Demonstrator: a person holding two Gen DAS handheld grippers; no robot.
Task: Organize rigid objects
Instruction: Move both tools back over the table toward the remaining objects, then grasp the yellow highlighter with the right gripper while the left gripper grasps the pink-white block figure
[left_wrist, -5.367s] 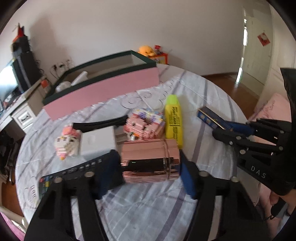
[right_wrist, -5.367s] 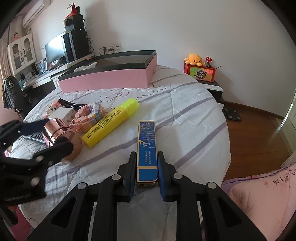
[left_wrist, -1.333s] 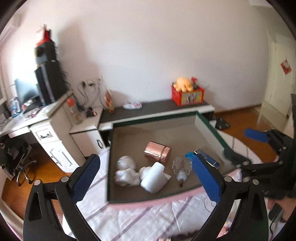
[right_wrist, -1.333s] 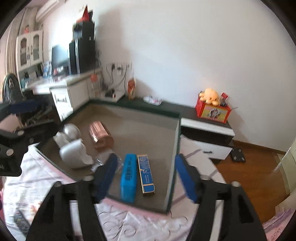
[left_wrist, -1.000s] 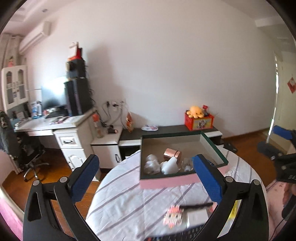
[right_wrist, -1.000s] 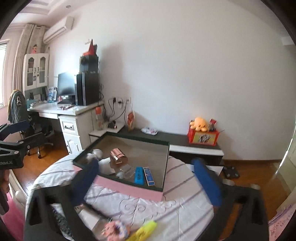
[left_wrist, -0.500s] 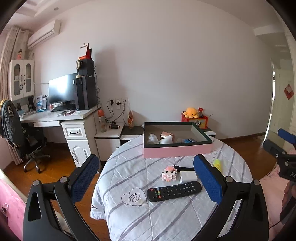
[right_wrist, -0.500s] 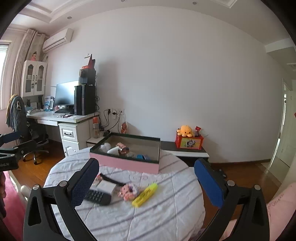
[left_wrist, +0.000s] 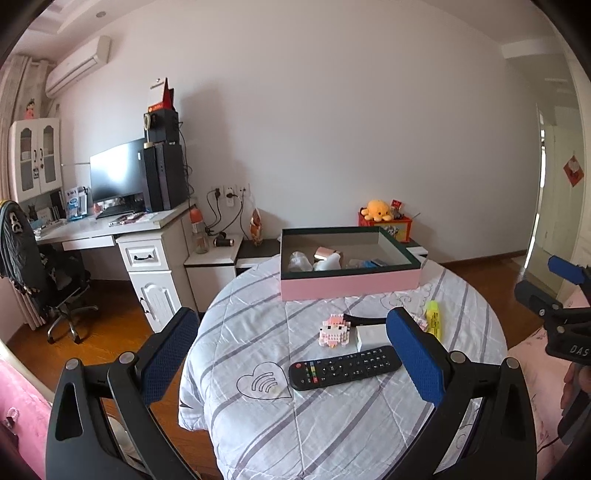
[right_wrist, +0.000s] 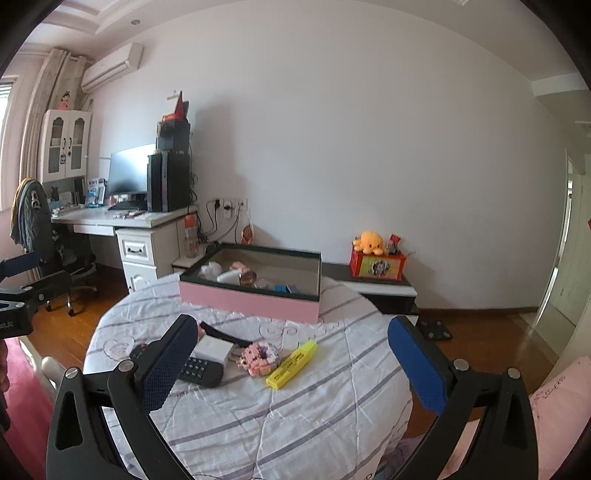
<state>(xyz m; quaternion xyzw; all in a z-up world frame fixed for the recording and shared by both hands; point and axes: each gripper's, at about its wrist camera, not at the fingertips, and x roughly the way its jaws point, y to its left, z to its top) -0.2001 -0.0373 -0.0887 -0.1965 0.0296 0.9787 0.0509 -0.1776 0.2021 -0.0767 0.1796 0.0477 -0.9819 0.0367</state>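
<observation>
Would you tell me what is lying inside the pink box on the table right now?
Inside the pink box lie a copper cup, white items and blue boxes. Its near wall hides the floor in front, so anything lying there cannot be seen.

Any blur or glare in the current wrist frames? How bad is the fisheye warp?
Left wrist: sharp, no motion blur; heavy barrel warp with black corners; mild sheen on the remote. Right wrist: also sharp, same warp bending walls and ceiling; soft daylight, faint shadows under the highlighter and pink box.
</observation>
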